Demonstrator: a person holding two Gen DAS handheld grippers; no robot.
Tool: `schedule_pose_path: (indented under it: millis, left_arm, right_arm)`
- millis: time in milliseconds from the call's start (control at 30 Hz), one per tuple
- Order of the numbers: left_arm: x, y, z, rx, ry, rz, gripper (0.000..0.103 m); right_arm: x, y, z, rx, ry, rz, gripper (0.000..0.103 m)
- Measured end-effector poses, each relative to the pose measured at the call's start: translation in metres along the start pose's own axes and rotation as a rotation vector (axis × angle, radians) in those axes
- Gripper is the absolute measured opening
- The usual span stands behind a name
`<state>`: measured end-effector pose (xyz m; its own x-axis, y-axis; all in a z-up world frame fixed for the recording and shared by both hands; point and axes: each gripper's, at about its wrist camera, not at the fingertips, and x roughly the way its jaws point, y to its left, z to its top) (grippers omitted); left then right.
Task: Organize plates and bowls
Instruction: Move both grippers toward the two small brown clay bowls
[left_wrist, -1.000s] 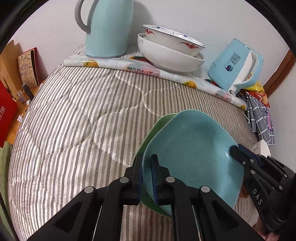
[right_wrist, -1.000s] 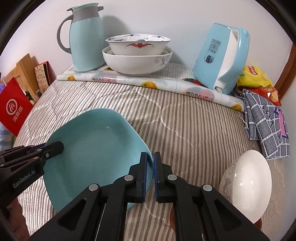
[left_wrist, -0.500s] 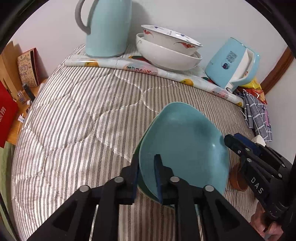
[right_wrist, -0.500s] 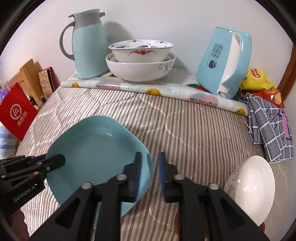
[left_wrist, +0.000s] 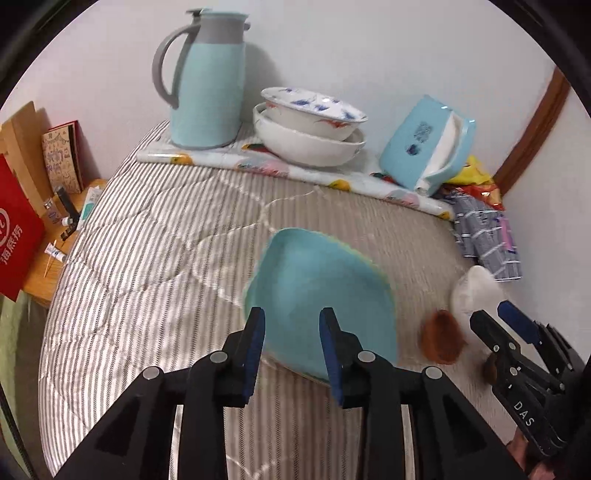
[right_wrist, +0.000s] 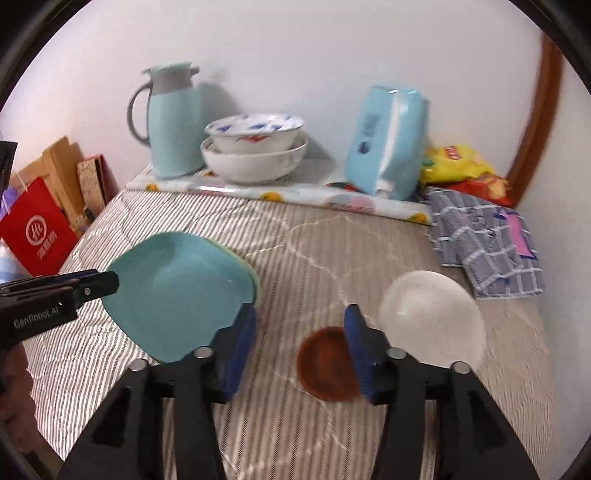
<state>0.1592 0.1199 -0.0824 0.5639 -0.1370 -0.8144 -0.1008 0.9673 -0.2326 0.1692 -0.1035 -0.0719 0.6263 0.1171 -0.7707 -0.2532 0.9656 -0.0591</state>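
Note:
A light blue squarish plate (left_wrist: 317, 291) (right_wrist: 173, 291) lies on a green plate whose edge (right_wrist: 248, 269) shows beneath it, on the striped quilt. My left gripper (left_wrist: 291, 343) is open, its fingers astride the plate's near edge. My right gripper (right_wrist: 299, 343) is open just right of the plate, above a small brown bowl (right_wrist: 325, 363) (left_wrist: 441, 341). A white bowl (right_wrist: 432, 317) (left_wrist: 474, 291) lies to the right. Two stacked white patterned bowls (left_wrist: 310, 133) (right_wrist: 255, 147) stand at the back.
A light blue thermos jug (left_wrist: 207, 77) and a blue tissue pack (right_wrist: 388, 140) stand on a fruit-print mat (right_wrist: 295, 194) by the wall. A checked cloth (right_wrist: 484, 243) and snack bags (right_wrist: 461, 173) lie at the right. A red bag (right_wrist: 37, 232) and boxes stand off the left edge.
Both grippers have opened and let go of the blue plate, which now rests on the green plate. Both have drawn back and up; the brown bowl has come into view.

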Motion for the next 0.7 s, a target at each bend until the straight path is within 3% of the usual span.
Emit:
schedule_pose_path:
  millis: [367, 700]
  left_arm:
    - [-0.030, -0.051, -0.015, 0.076, -0.030, -0.030, 0.029]
    - [-0.034, -0.097, -0.028, 0.125, -0.031, -0.059, 0.029]
  right_arm:
    - [-0.052, -0.057, -0.041, 0.090, -0.033, -0.066, 0.058]
    - [-0.083, -0.109, -0.073, 0.177, -0.059, -0.147, 0.058]
